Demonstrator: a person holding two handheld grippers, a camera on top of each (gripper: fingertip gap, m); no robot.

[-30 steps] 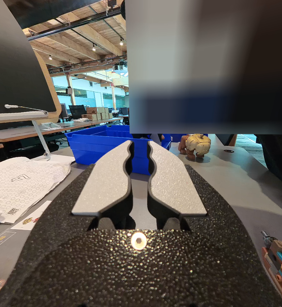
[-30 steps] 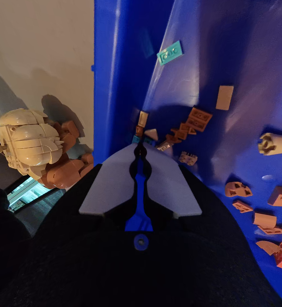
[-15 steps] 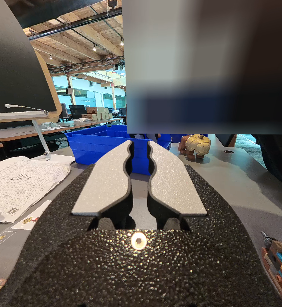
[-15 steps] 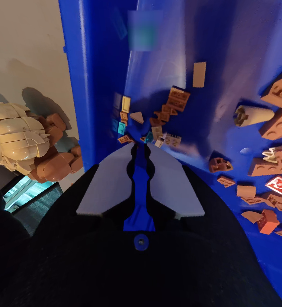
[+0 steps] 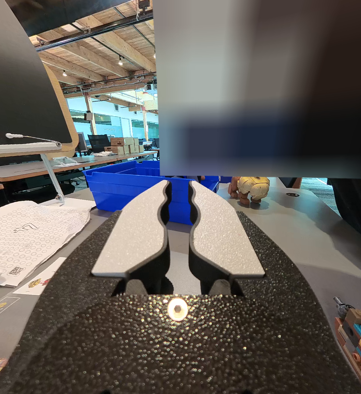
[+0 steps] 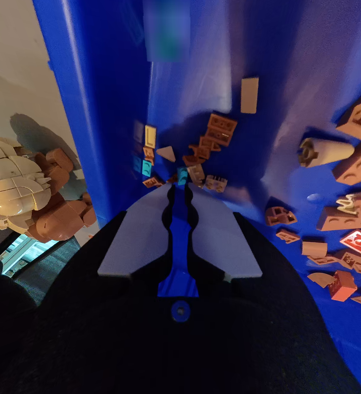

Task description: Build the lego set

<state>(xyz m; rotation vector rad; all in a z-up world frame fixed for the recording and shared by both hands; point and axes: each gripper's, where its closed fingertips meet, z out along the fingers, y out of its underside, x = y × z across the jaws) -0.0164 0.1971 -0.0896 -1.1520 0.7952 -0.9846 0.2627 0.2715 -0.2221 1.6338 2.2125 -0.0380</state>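
Observation:
My right gripper (image 6: 179, 186) is inside the blue bin (image 6: 102, 106), open by a narrow gap and empty. A small teal brick (image 6: 182, 175) lies just beyond its fingertips, in a cluster of brown, tan and teal pieces (image 6: 215, 136) at the bin's corner. More brown bricks (image 6: 354, 170) lie on the bin floor to the right. My left gripper (image 5: 179, 185) is open and empty, held low over the grey table (image 5: 292, 234) and pointing at the blue bin (image 5: 132, 187). A built tan and brown figure (image 5: 252, 188) stands right of the bin; it also shows in the right wrist view (image 6: 15, 185).
A partly built brown, teal and yellow assembly (image 5: 360, 339) sits at the lower right of the left wrist view. Printed sheets (image 5: 22, 234) lie on the table at the left, under a tilted black board on a white stand (image 5: 51, 177). A person's dark clothing (image 5: 356, 213) is at the right.
My right gripper has gone from shut to slightly open and has moved closer to the cluster of pieces in the bin corner. My left gripper has not moved.

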